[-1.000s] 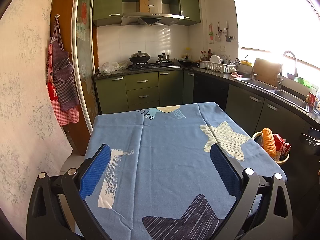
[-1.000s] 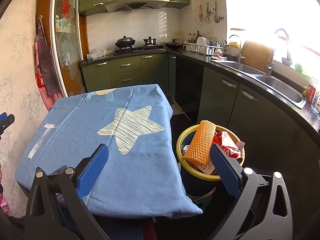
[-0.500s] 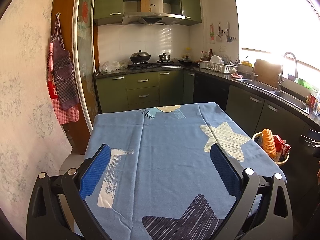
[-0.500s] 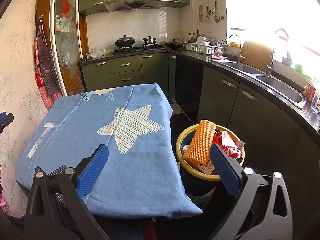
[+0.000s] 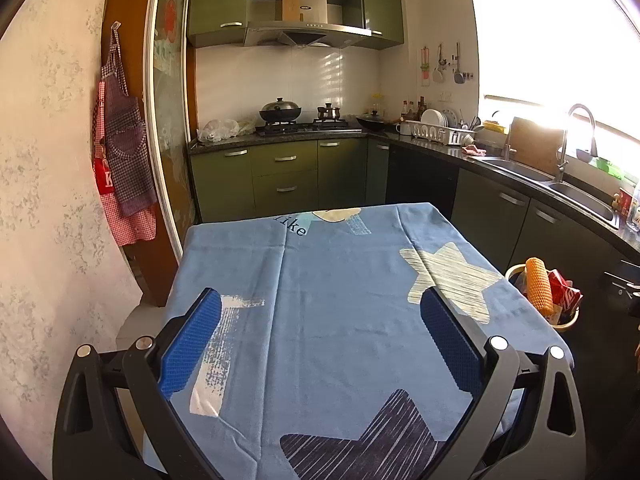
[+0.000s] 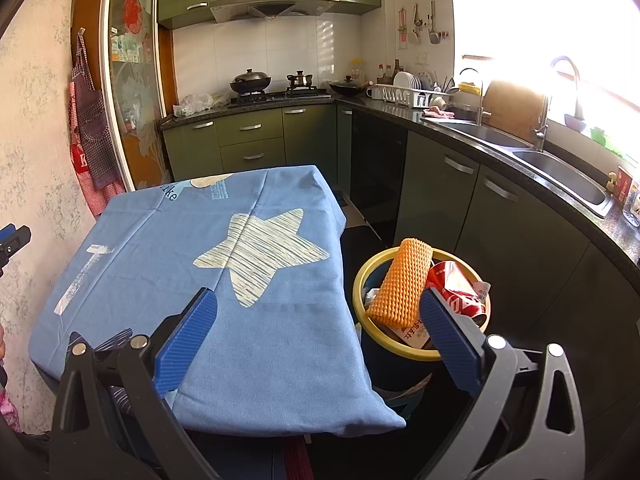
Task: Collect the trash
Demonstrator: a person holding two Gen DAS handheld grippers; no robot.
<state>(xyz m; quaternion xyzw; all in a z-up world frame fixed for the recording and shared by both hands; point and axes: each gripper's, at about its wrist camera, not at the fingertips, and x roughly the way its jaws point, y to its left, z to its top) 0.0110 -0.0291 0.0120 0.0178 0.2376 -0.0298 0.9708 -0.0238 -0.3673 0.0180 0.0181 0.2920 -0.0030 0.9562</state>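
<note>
A dark bin with a yellow rim (image 6: pixel 362 276) stands on the floor right of the table; it also shows in the left wrist view (image 5: pixel 570 321). In it lie an orange foam net (image 6: pixel 402 282), a crushed red can (image 6: pixel 456 292) and a printed packet (image 6: pixel 412 334). The table's blue star-print cloth (image 6: pixel 192 240) is bare in both views (image 5: pixel 340 300). My left gripper (image 5: pixel 320 336) is open and empty over the table's near edge. My right gripper (image 6: pixel 318 330) is open and empty over the table's right corner, next to the bin.
Green cabinets (image 6: pixel 440 184) and a dark counter with a sink (image 6: pixel 560 168) run along the right and back. A stove with pots (image 5: pixel 280 114) is at the back. Aprons (image 5: pixel 120 152) hang on the left wall. A narrow dark floor gap lies between table and cabinets.
</note>
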